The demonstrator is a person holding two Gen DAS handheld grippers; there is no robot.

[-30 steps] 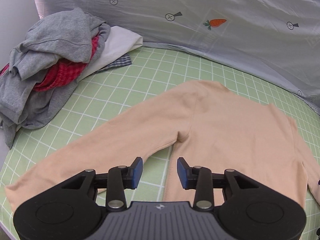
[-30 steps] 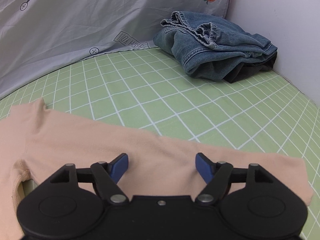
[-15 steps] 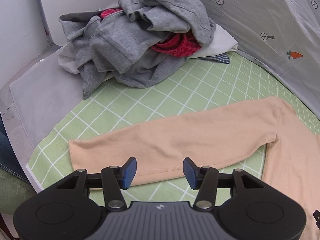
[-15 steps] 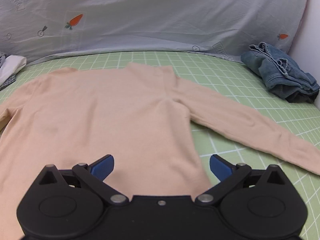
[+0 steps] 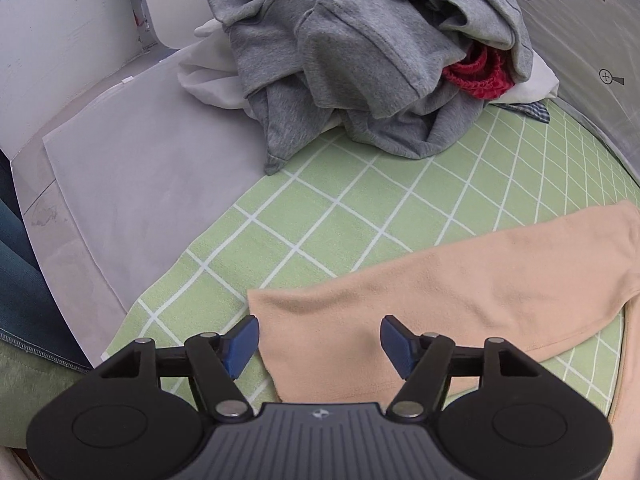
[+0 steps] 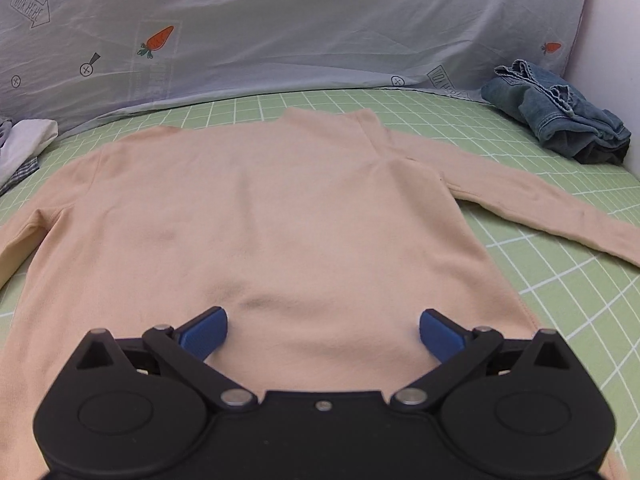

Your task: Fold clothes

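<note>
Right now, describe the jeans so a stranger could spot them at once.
Start at the green checked mat, then follow the peach sweater along its right sleeve toward the white wall. In that far corner lies the jeans: the only blue denim, bundled rather than spread flat.

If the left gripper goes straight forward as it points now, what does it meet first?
Most likely the cuff end of the peach sleeve, lying flat on the green mat between the open jaws of the left gripper; its height above the cloth is unclear.

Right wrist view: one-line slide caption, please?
Open right gripper over the hem of a flat peach sweater on the green grid mat.
</note>
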